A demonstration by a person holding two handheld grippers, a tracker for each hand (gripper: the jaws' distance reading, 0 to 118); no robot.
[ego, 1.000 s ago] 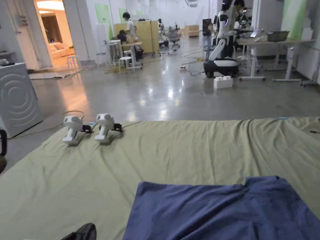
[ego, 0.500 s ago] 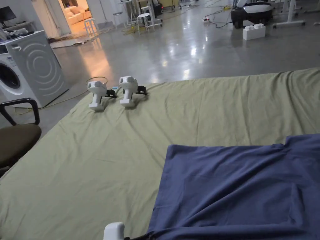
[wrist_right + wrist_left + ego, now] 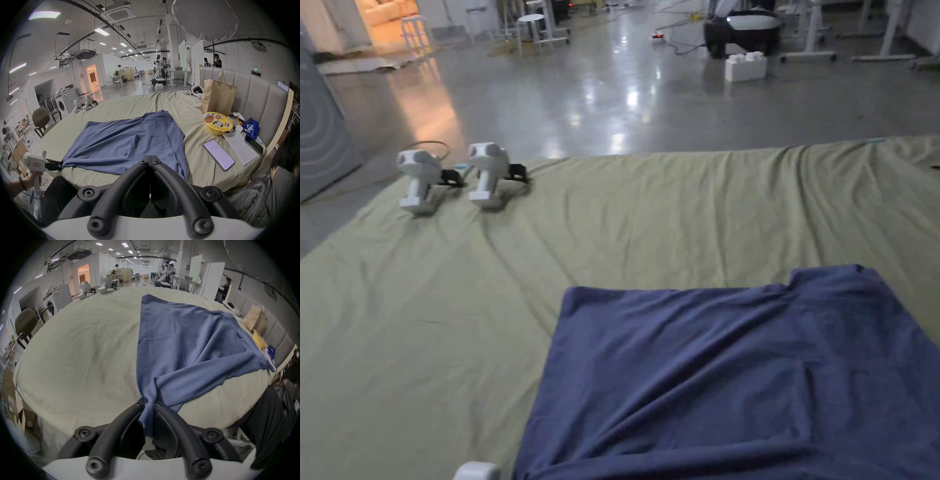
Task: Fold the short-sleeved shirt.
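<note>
The left gripper [image 3: 150, 403] pinches a corner of the blue shirt [image 3: 737, 375]; the right gripper [image 3: 150, 160] hovers, jaws closed, empty; the yellow bowl [image 3: 217, 124] reads "BIG".

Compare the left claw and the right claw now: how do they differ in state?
The left claw pinches a bunched corner of the blue shirt; the right claw is closed with no cloth seen between its jaws. The left pulls cloth taut off the bed edge; the right hangs over the shirt's near edge. Both have black curved jaws.
</note>
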